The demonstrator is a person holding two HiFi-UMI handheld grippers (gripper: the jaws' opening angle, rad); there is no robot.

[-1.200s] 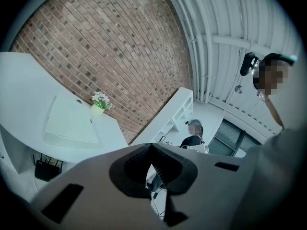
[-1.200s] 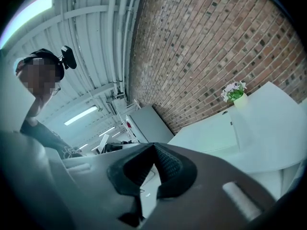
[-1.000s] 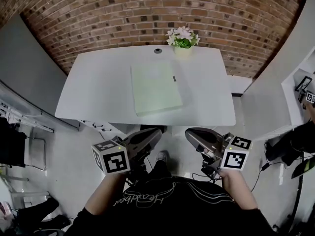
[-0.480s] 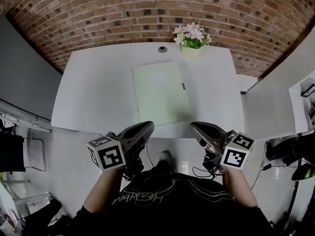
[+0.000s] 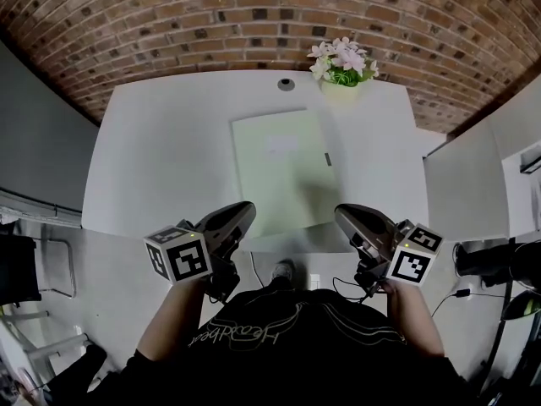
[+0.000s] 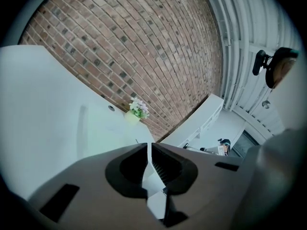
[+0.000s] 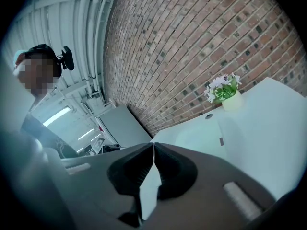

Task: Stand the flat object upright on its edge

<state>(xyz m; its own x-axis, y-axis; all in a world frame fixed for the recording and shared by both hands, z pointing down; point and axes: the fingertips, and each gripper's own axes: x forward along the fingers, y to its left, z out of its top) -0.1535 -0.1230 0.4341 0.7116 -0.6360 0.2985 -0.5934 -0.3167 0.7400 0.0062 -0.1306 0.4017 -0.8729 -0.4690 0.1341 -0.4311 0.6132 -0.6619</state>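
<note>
Item 1. Flat object [image 5: 283, 172]: a pale green rectangular slab lying flat on its broad face, none of it raised. It sits a little right of the middle of the table, long side running away from me. A small dark tab [image 5: 328, 159] sits on its right edge.

Item 2. Table [image 5: 169, 159]: white top, bare to the left of the slab. A round hole [image 5: 286, 84] is set near the far edge, just beyond the slab's far end.

Item 3. Flower pot [image 5: 342, 81]: a pale pot with pink and white blooms and green leaves. It stands upright at the far right of the table, near the hole and apart from the slab.

Item 4. My left gripper [image 5: 247, 209]: jaws drawn together with only a thin slit between them and nothing in it. The tip is at the table's near edge, beside the slab's near left corner. Its marker cube [image 5: 179, 257] faces up towards me.

Item 5. My right gripper [image 5: 341, 213]: jaws brought together, tips meeting, holding nothing. The tip is at the near edge, beside the slab's near right corner. Its marker cube [image 5: 416, 257] sits at my wrist.

Item 6. Brick wall [image 5: 254, 15]: red-brown, running behind the table's far edge.
</note>
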